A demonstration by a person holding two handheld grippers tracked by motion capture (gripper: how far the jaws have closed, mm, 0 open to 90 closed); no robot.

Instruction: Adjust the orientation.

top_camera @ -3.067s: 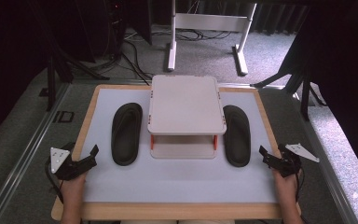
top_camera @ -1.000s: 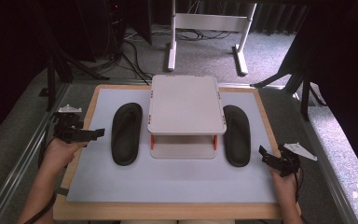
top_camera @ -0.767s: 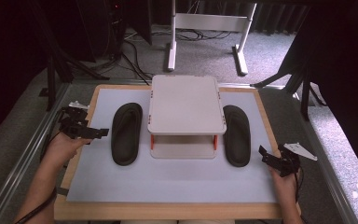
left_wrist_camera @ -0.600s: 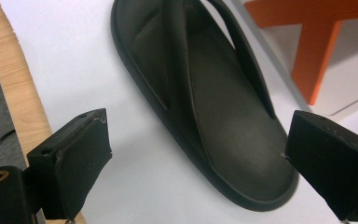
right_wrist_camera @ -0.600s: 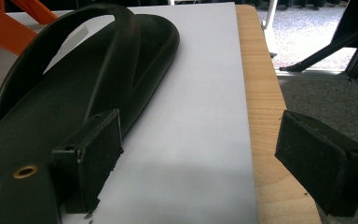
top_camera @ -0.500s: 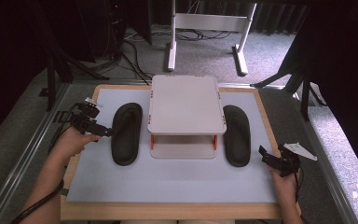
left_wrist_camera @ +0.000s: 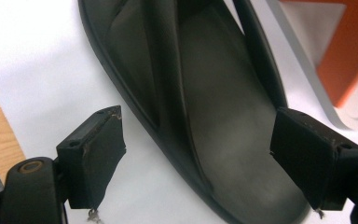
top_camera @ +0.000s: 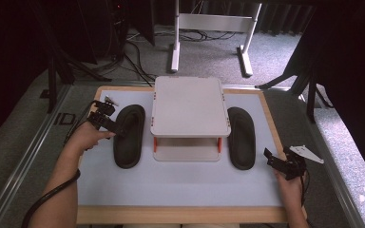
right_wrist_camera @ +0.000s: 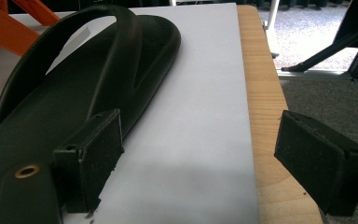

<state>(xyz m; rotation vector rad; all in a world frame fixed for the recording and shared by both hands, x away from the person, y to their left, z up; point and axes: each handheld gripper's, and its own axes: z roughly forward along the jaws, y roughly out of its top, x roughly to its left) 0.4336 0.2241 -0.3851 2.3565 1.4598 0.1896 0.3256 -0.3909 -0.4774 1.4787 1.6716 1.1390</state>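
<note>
Near the board's (top_camera: 180,183) left edge, my left tongs (left_wrist_camera: 198,158), spread, straddle a sandal (left_wrist_camera: 200,116); my right tongs (right_wrist_camera: 200,158), spread, hover beside the other sandal (right_wrist_camera: 60,102).

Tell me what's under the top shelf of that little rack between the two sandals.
Under the rack's top shelf, a lower shelf shows at the front, bare, between orange legs. The top covers everything farther back, so I cannot tell what lies there.
</note>
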